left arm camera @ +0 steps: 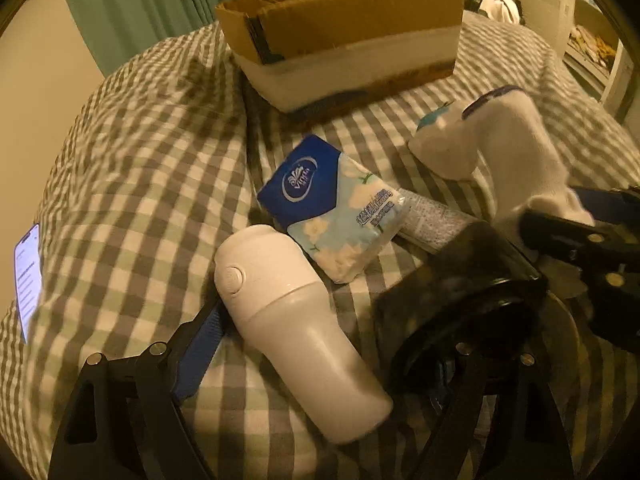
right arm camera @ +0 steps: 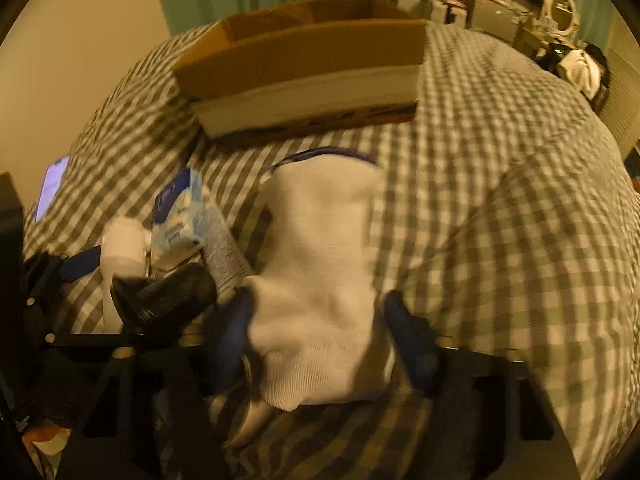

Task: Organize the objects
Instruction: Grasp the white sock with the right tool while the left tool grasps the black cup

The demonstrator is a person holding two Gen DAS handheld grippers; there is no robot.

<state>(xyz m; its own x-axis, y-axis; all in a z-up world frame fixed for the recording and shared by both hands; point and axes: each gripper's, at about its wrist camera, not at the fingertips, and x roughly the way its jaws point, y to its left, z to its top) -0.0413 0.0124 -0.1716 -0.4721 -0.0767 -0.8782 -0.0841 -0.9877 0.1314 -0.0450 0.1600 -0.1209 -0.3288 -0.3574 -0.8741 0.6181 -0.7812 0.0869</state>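
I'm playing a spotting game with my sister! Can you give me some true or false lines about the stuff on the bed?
1. The right gripper holds a white sock. True.
2. The tissue pack is inside the box. False: it lies on the checked bedspread, in front of the box.
3. A lit phone lies on the bed's left edge. True.
4. The white bottle stands upright. False: it lies on its side.
5. The sock is black. False: it is white with a dark cuff.
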